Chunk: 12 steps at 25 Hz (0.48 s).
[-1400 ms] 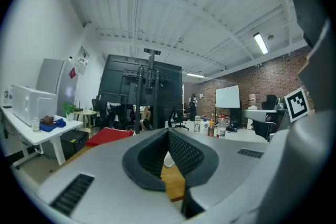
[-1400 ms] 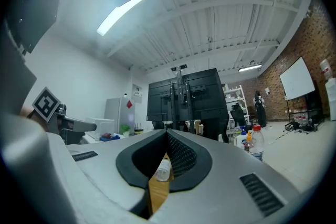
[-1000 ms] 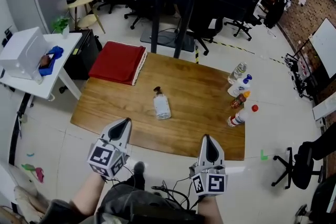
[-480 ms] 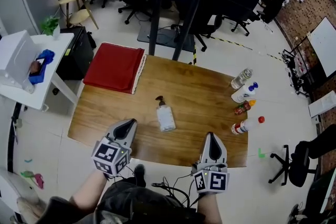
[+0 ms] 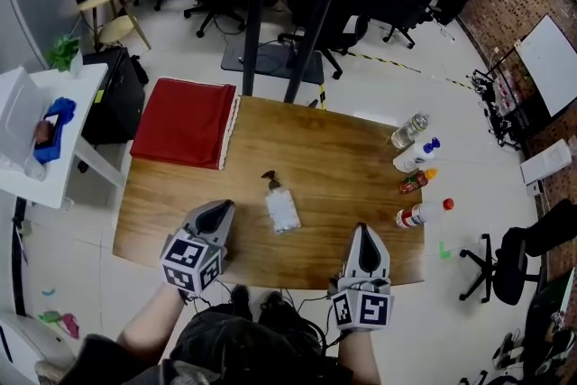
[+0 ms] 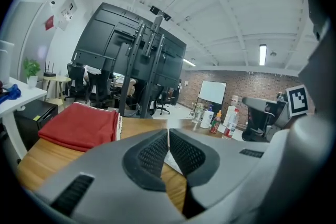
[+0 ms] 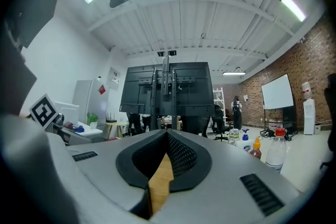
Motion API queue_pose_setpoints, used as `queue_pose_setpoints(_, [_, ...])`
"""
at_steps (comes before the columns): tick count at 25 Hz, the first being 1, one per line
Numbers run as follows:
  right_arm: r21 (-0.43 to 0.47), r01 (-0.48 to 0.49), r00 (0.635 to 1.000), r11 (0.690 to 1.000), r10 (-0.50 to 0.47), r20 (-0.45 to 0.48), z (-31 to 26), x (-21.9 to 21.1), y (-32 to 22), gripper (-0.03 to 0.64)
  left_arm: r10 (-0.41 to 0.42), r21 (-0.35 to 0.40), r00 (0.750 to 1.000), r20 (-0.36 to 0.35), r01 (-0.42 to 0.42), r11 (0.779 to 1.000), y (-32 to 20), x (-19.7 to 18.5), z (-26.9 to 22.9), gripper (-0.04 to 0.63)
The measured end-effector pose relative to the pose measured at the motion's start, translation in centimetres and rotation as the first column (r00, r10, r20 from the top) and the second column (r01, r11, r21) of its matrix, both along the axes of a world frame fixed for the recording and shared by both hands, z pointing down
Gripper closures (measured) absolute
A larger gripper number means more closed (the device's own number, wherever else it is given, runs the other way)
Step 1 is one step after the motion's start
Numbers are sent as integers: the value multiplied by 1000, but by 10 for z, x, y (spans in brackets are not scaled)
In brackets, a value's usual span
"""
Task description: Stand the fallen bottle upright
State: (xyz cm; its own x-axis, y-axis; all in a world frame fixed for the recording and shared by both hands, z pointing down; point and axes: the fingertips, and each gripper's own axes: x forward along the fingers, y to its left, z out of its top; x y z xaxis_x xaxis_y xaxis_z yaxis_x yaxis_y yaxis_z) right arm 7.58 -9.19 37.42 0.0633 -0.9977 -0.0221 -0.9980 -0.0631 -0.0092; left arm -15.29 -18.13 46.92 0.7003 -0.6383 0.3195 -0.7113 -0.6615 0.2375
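A clear pump bottle (image 5: 280,208) lies on its side near the middle of the wooden table (image 5: 343,167), its dark pump head pointing away from me. My left gripper (image 5: 222,208) hovers over the near edge, left of the bottle and apart from it, jaws shut and empty. A pale sliver of the bottle (image 6: 172,161) shows behind the left gripper (image 6: 168,131) in its own view. To the right of the bottle, my right gripper (image 5: 361,231) sits at the near edge, well short of it. The right gripper (image 7: 167,134) has its jaws together, holding nothing.
A folded red cloth (image 5: 185,122) covers the table's far left corner. Several upright and lying bottles (image 5: 415,160) are grouped at the right edge. A white side table (image 5: 45,131) stands to the left; office chairs and a black stand lie beyond.
Both grippers have moved forward over the table's near edge, closer to the bottle. The bottle has stayed lying in the same spot.
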Motion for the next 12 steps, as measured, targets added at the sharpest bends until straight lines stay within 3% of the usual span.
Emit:
queue_pose_setpoints(8, [8, 24, 1000, 1000, -24, -15, 2, 17, -32, 620, -5, -32, 998, 57, 7, 999, -25, 25, 21, 549])
queue_pose_setpoints(12, [17, 55, 998, 998, -55, 5, 2, 25, -52, 620, -7, -75, 999, 43, 11, 997, -30, 40, 29, 546])
